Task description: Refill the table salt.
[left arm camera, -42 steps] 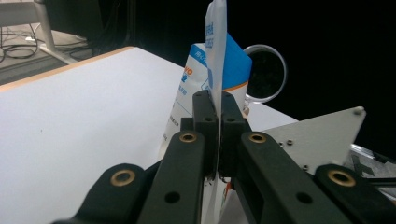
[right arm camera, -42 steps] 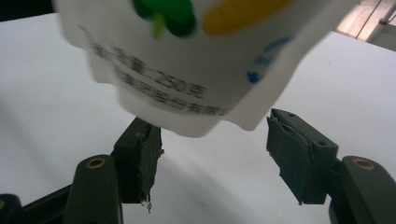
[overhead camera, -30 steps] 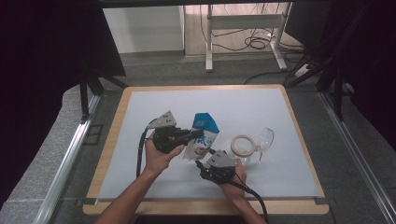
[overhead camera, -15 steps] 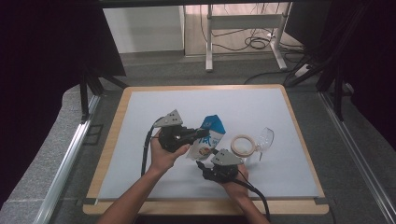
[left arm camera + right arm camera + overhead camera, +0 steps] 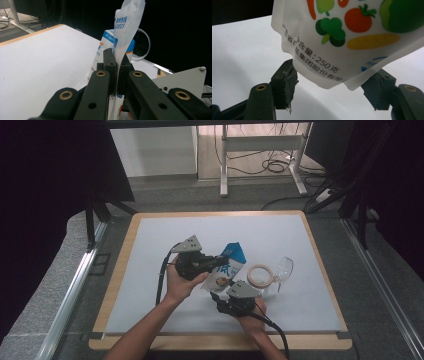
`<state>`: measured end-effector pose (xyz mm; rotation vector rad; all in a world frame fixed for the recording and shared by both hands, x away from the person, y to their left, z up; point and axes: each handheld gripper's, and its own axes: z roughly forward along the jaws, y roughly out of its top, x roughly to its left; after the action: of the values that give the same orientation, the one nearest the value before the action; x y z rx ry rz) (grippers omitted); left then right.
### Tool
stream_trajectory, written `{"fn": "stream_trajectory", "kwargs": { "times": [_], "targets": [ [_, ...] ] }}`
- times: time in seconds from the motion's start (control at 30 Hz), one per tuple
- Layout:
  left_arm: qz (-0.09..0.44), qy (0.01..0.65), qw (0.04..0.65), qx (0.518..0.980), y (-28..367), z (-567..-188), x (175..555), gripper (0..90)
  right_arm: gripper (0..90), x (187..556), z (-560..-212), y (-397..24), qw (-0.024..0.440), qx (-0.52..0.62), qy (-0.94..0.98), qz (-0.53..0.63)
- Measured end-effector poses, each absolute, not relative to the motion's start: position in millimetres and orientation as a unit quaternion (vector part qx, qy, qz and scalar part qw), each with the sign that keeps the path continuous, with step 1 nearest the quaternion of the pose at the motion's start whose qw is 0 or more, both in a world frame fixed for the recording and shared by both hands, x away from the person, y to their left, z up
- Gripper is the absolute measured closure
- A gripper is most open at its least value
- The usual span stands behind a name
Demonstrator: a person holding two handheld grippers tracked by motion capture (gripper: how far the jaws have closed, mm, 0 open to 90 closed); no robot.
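We work over a white sheet on a wood-edged table [image 5: 125, 270], dark curtains around. Nearest us, the right gripper [image 5: 332, 95] stands half open, its jaws having just been opening, astride but apart from the bottom edge of the soft white-and-blue printed plastic pouch [image 5: 226, 270]; beyond it, the left gripper [image 5: 116, 70] is clamped tight on the pouch's upper seam. We judge the pouch light, limp and slippery, best taken by its flat sealed edges; beyond lie a pale tape ring [image 5: 260, 275] and clear glass dish [image 5: 283, 268].

Blue-and-white printed pouch [image 5: 226, 269], lifted, tilted
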<state>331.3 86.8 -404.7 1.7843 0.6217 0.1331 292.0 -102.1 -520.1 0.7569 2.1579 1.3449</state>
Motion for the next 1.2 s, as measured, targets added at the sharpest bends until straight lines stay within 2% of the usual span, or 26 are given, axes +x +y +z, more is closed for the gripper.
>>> {"fn": "stream_trajectory", "kwargs": {
  "times": [0.37, 0.67, 0.83, 1.2],
  "targets": [
    [0.050, 0.263, 0.580, 0.770, 79.1, -407.7, 335.5, 90.0, 33.7, 291.8, -525.3, -106.2, 0.235, 0.289, 0.788, 0.490],
    [0.046, 0.259, 0.587, 0.766, 80.8, -403.8, 333.4, 90.0, 34.3, 290.8, -527.5, -103.2, 0.275, 0.284, 0.790, 0.469],
    [0.044, 0.263, 0.589, 0.763, 81.7, -402.6, 335.5, 90.0, 39.3, 288.6, -525.0, -104.2, 0.284, 0.282, 0.782, 0.479],
    [0.048, 0.267, 0.576, 0.771, 74.5, -397.1, 344.7, 90.0, 41.8, 288.1, -520.8, -107.7, 0.244, 0.294, 0.777, 0.499]
  ]
}}
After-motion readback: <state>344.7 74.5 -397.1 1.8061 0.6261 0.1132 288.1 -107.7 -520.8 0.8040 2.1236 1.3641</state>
